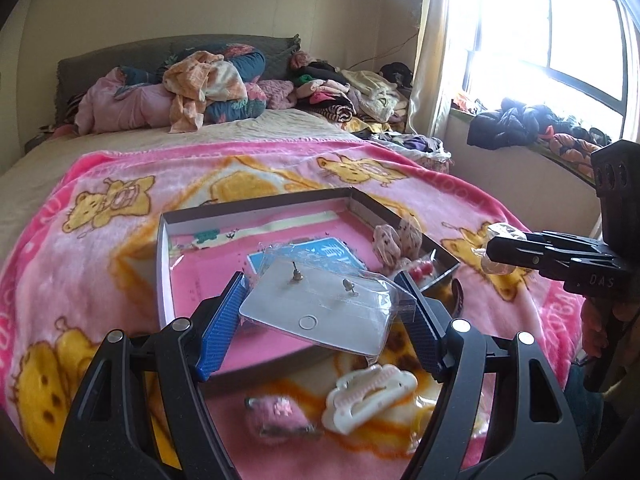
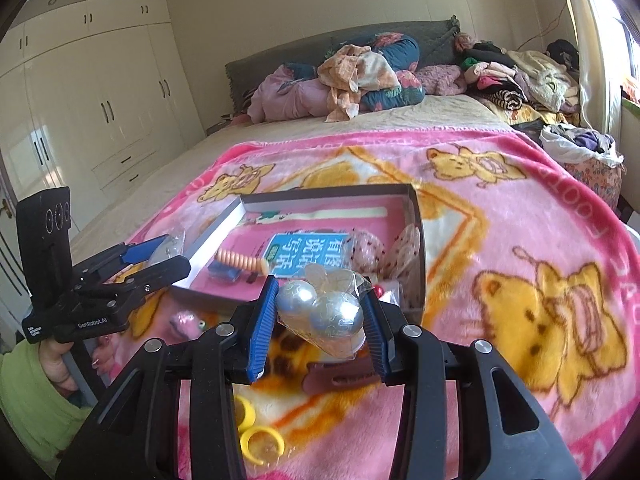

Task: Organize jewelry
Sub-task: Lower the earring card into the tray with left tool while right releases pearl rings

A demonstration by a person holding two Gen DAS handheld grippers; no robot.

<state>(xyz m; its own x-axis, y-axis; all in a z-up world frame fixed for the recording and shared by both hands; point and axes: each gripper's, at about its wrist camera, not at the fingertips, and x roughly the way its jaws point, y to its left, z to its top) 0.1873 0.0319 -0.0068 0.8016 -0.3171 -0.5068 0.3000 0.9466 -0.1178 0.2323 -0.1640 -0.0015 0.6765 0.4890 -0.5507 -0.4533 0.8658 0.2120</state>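
Bright window (image 1: 548,36) right; cream wardrobe (image 2: 96,92) left; bed (image 2: 360,120), grey headboard (image 1: 120,60), probably padded.

Window (image 1: 560,40) glare hides outdoors; the blue booklet (image 2: 308,252) sits half covered.

Blue booklet (image 2: 306,252) lying in the shallow open cardboard box (image 2: 416,240): large white Chinese characters, "看图说话写话".

Black left hand-held gripper (image 2: 160,254), body, right wrist view: white "GenRobot.AI"; a smaller label beside it is too small to read.

Black right hand-held gripper (image 1: 494,250), body, left wrist view: "DAS".

Pink blanket (image 2: 540,208) border: partial letters, illegible.
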